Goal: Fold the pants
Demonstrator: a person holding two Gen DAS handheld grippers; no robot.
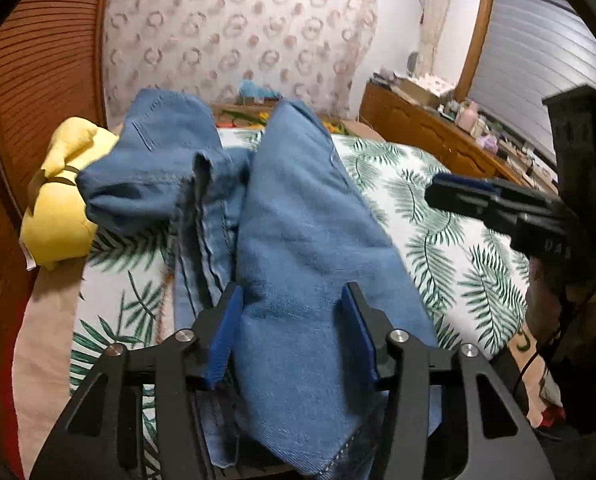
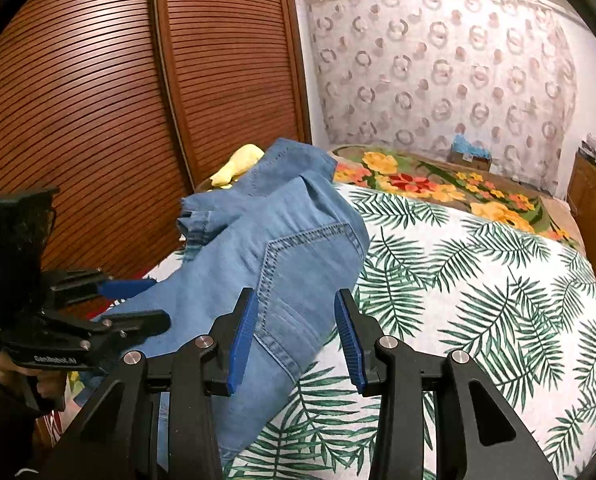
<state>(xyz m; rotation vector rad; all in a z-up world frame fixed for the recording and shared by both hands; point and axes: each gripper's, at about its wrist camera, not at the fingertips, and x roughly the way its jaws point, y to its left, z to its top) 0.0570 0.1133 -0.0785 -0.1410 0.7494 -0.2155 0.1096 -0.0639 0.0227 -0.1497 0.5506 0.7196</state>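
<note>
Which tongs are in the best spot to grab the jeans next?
Probably the left tongs. The bunched blue denim jeans lie right between their blue pads, which look apart, not pinching. The right tongs sit at the jeans' edge, half above the palm-leaf bedsheet, so they'd have to shift over first.

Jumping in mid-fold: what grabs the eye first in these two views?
The blue jeans, heaped in folds on the leaf-print bedspread, with a stitched back pocket facing up. A yellow plush toy sits beyond them beside the slatted wooden wardrobe. The left hand-held gripper has jeans fabric between its blue pads.
</note>
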